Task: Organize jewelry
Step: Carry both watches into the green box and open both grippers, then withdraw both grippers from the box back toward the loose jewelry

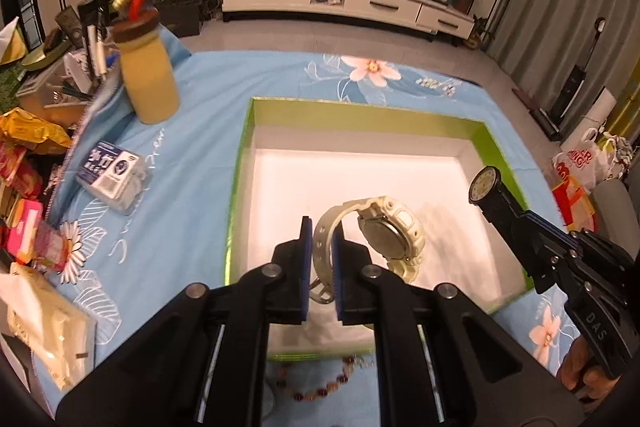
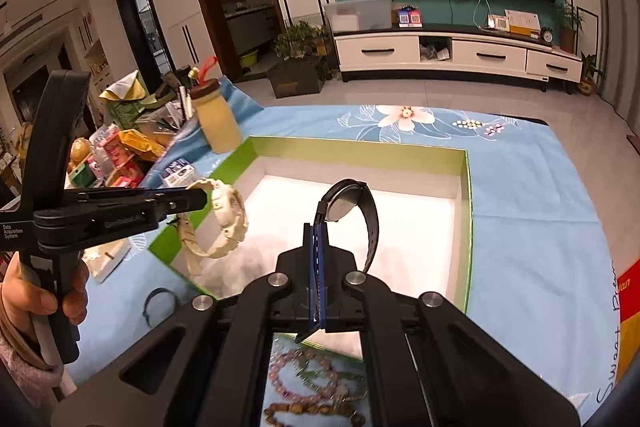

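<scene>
Cream chunky plastic wristwatch [image 1: 376, 227]: strap pinched in left claw [image 1: 320, 267], hung over green-walled white-floored box [image 1: 240, 163]. Black leather-strap wristwatch [image 2: 352, 207]: clamped in right claw [image 2: 318, 267], likewise above box; floor directly below both.

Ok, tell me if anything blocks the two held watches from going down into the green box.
Nothing visible does. The white watch and black watch hang over the green box, whose white floor looks bare.

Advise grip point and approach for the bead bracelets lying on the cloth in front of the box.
Take the bead bracelet across one strand of its loop, from straight above: it lies flat on the blue cloth, so there is no edge to reach from the side. Both claws already hold watches.
</scene>
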